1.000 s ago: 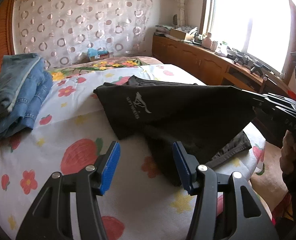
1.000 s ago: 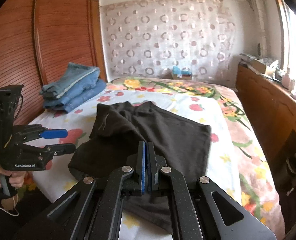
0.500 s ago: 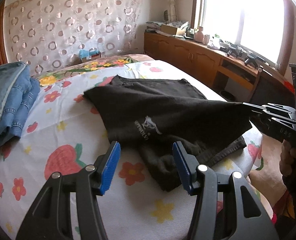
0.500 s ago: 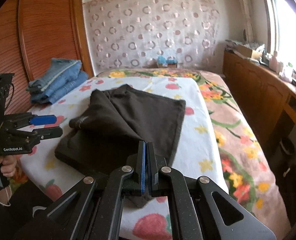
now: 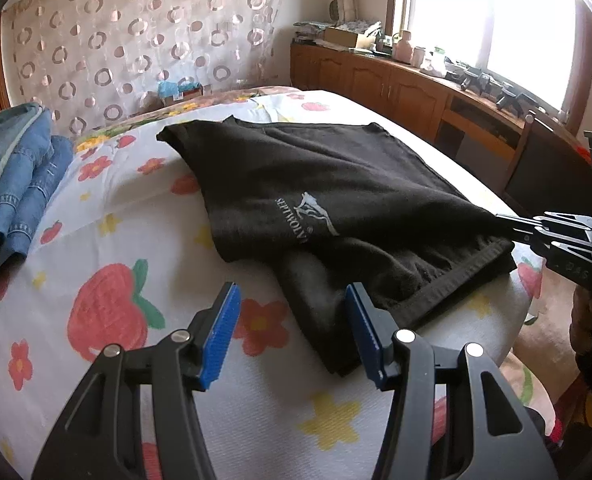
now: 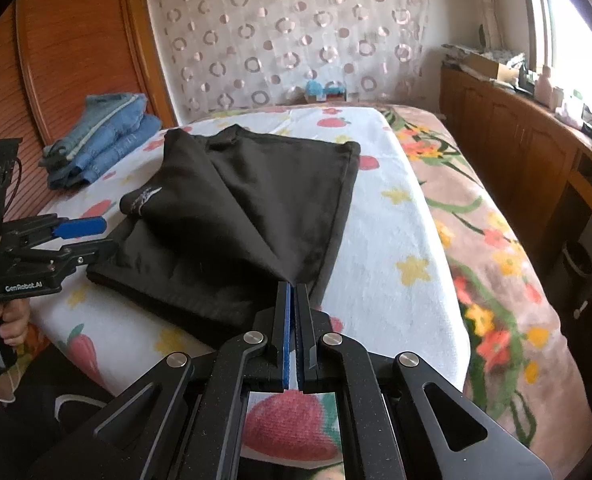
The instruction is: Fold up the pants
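- Right wrist view: the right gripper (image 6: 293, 304) is seen closed, a fold of the black pants (image 6: 256, 204) pinched between its blue pads; the pants are spread on the flowered bedsheet (image 6: 392, 240).
- The left gripper (image 5: 292, 332) is held wide apart, nothing gripped; a pants corner lies between its jaws.
- Folded jeans (image 5: 12, 176) are stacked at 9 o'clock.

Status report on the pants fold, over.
Right gripper shut on black pants, pinching a corner. Left gripper open, empty, over the near edge. Pants partly folded on bed. Folded jeans off to the side, nothing blocking.
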The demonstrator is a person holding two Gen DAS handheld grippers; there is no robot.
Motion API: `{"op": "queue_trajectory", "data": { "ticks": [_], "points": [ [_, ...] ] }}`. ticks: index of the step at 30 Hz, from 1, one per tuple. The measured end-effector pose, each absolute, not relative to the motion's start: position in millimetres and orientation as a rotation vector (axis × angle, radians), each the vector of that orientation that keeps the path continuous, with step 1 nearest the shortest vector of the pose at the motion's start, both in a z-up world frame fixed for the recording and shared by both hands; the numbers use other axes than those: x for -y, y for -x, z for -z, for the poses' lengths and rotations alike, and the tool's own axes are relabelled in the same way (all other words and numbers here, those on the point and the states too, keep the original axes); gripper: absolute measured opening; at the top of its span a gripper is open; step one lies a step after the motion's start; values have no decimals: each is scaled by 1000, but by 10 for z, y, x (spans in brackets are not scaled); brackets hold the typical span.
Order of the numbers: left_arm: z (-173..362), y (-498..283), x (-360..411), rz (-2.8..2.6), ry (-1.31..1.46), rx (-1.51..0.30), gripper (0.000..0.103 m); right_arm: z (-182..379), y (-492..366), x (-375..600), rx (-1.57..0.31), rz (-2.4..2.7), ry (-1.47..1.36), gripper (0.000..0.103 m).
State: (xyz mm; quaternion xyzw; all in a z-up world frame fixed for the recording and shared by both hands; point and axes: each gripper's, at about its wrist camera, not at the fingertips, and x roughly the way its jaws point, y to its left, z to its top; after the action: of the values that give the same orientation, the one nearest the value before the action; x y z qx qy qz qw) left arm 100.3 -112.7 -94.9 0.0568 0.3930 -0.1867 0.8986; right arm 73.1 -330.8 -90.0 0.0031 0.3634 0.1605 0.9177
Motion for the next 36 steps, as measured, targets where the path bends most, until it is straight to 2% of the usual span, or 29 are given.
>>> {"op": "queue_trajectory", "data": {
  "ticks": [7, 17, 25, 28, 31, 34, 36],
  "points": [
    [983, -1014, 1107, 386, -109, -825, 54, 867, -724, 3354, -743, -336, -53, 2],
    [819, -979, 881, 354, -64, -774, 54, 678, -799, 3208, -713, -344, -7, 40],
    [717, -978, 625, 312, -40, -738, 54, 649, -1060, 2744, -739, -391, 67, 46],
    [720, -975, 551, 298, -29, -736, 54, 676, -1174, 2581, -766, -402, 79, 53],
    [726, -967, 506, 291, -26, -736, 54, 696, -1259, 2470, -782, -408, 76, 55],
    [734, -958, 463, 284, -23, -737, 54, 677, -1306, 2391, -786, -408, 70, 64],
    [735, -948, 429, 279, -20, -736, 54, 644, -1310, 2343, -775, -423, 67, 66]
  ]
}}
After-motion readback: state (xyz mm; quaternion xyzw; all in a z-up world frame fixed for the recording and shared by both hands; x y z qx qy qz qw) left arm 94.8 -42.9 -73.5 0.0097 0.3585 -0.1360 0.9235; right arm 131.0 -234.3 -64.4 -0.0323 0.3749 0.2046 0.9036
